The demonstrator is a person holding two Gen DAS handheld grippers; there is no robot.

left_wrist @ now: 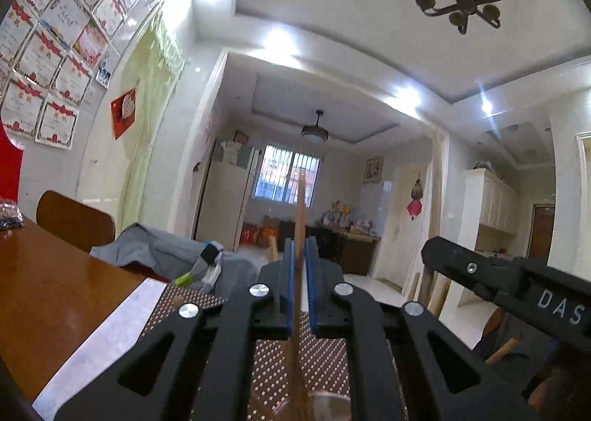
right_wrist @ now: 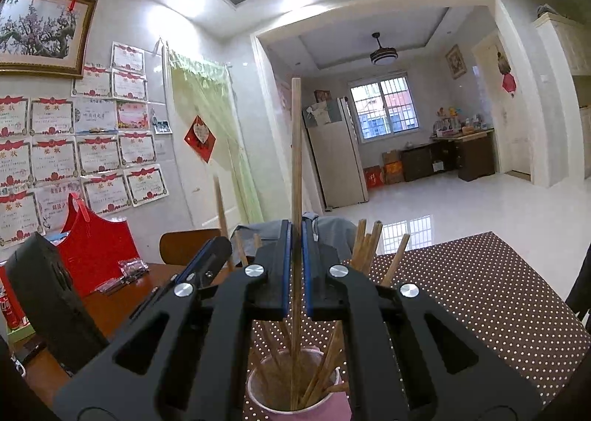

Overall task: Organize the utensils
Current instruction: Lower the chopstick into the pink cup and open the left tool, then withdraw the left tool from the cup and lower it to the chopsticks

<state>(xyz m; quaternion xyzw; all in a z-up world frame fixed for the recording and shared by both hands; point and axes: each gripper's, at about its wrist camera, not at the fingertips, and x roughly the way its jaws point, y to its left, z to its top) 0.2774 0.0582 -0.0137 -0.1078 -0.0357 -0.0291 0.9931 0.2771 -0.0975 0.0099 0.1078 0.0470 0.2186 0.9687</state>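
My right gripper (right_wrist: 295, 232) is shut on an upright wooden chopstick (right_wrist: 296, 147) whose lower end reaches into a pink cup (right_wrist: 280, 410) just below the fingers. The cup holds several more chopsticks (right_wrist: 364, 242) leaning to the right. My left gripper (left_wrist: 302, 251) is shut on another wooden chopstick (left_wrist: 300, 210), also upright; a cup rim (left_wrist: 328, 399) shows blurred below it. The left gripper also shows in the right wrist view (right_wrist: 207, 258) at the left, and the right gripper's body crosses the left wrist view (left_wrist: 517, 284) at the right.
A brown dotted mat (right_wrist: 480, 295) covers the wooden table (left_wrist: 48, 291). A grey jacket (left_wrist: 162, 251) hangs over a chair (left_wrist: 74, 218) behind. A red basket (right_wrist: 96, 247) and a black box (right_wrist: 48, 303) stand at the table's left.
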